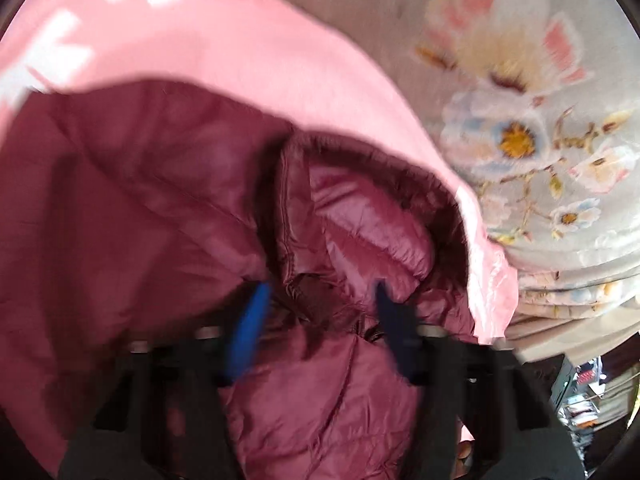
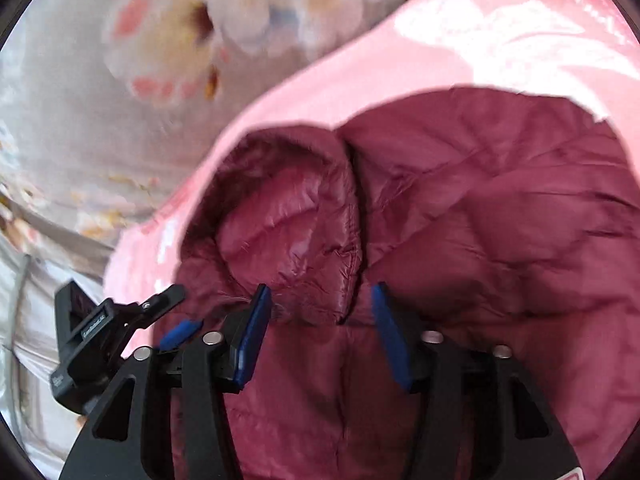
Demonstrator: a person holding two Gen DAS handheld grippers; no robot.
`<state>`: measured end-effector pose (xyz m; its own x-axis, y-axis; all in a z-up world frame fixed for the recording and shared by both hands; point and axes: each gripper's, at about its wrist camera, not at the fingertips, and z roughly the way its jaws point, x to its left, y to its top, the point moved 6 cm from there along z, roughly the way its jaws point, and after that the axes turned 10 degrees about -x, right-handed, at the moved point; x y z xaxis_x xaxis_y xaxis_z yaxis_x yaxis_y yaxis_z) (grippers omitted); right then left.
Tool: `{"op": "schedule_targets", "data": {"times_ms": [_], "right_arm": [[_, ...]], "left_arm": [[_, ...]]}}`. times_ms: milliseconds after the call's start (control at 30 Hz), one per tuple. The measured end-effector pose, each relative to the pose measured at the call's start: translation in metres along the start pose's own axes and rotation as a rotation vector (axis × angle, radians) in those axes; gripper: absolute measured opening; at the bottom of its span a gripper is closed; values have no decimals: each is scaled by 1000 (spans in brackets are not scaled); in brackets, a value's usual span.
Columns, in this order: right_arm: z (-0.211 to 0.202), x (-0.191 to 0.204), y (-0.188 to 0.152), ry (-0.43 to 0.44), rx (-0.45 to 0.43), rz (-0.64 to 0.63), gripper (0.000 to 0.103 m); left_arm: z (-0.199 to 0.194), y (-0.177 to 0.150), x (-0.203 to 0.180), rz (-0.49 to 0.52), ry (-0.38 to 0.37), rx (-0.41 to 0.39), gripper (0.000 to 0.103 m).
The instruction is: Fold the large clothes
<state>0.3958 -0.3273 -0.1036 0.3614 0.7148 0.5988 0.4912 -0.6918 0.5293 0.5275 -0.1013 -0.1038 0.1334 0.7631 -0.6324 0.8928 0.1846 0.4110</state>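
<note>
A flower-printed bedspread [image 1: 520, 92] covers the bed under everything I see, grey with pink, white and blue blooms, blurred in both views. At the lower right edge of my left view some room clutter shows, too small to make out.

The jacket [image 1: 152, 208] lies on that bedspread: a quilted maroon lining facing me, wrapped by a shiny pink outer shell [image 1: 248, 52] with white marks on it. The pink edge curves around the maroon like a rim. I cannot tell the jacket's long axis or which way it points; it is bunched. A puffy maroon fold [image 2: 288, 220] rises near the middle, with a seam running down beside it.

My left gripper [image 1: 318, 300] has its blue pads a modest gap apart, with crumpled maroon fabric between them; whether they pinch it I cannot tell. My right gripper [image 2: 320, 302] shows the same: a narrow-to-middling gap, lining between the pads, grip unclear. In the right view, the left gripper pokes in at lower left.
</note>
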Motion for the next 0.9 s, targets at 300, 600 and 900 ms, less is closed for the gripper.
{"op": "schedule_targets", "data": {"times_ms": [300,600,900], "right_arm": [[-26,12,-3,-61,-113,-279,8],[2,-10,-28,-135,-86,-348,7],[-13,-14,-23,-91,-51,-285,10]], "left_arm": [[-23,-18,2,171,2,-54,9],[-3,-33,6,317,57,-120,11],[-21,-38,3,348,84,-117,16]]}}
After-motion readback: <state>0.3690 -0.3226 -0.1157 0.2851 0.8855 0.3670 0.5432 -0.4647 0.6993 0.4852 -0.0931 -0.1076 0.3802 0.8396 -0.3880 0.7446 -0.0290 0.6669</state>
